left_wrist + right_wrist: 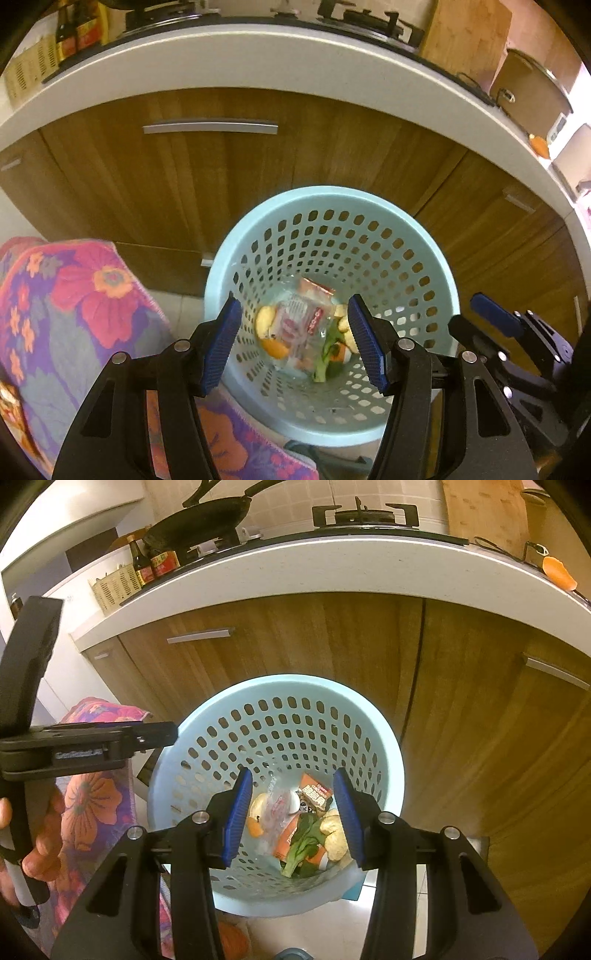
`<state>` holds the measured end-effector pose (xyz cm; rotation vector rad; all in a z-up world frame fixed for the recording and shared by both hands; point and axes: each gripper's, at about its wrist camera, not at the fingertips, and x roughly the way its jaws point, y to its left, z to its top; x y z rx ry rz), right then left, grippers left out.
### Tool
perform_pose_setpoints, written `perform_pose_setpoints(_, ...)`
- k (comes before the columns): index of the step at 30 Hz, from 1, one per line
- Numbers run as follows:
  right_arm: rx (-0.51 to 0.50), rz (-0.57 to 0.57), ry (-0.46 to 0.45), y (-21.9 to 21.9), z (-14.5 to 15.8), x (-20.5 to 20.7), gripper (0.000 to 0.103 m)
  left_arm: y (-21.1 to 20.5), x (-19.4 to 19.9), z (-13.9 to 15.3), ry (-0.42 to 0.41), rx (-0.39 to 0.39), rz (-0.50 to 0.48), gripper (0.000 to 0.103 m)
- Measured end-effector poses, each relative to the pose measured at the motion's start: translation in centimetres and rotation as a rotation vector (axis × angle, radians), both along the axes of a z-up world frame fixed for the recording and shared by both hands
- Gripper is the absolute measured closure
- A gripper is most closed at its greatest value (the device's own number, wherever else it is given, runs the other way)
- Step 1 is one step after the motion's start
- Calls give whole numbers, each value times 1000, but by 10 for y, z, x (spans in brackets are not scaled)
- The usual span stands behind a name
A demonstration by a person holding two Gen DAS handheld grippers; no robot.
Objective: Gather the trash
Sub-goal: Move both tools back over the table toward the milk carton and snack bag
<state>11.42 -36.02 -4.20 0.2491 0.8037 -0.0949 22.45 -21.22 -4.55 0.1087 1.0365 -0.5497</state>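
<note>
The trash sits at the bottom of the basket: wrappers, greens, peel, all well below your fingers. You've got both grippers over the rim, tilted down into it, which reads as a drop spot. Left gripper stands wide with nothing between the pads; the right gripper is narrower and also empty. An orange scrap is up on the tabletop above the basket, likely next.

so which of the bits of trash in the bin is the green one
The leafy vegetable piece, lying low right in the blue basket; the scraps around it are orange, yellow or clear wrapper.
</note>
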Motion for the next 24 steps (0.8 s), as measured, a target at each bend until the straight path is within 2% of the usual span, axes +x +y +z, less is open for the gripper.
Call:
perform_pose_setpoints(11, -38, 51, -51, 33, 26, -13, 61, 45, -43, 41, -132, -121, 30, 45)
perform_pose_setpoints(15, -56, 84, -70, 50, 37, -15, 61, 72, -63, 61, -199, -153, 79, 36)
perform_pose_setpoints(24, -96, 162, -131, 103, 67, -21, 55, 135, -99, 104, -349, -178, 154, 29)
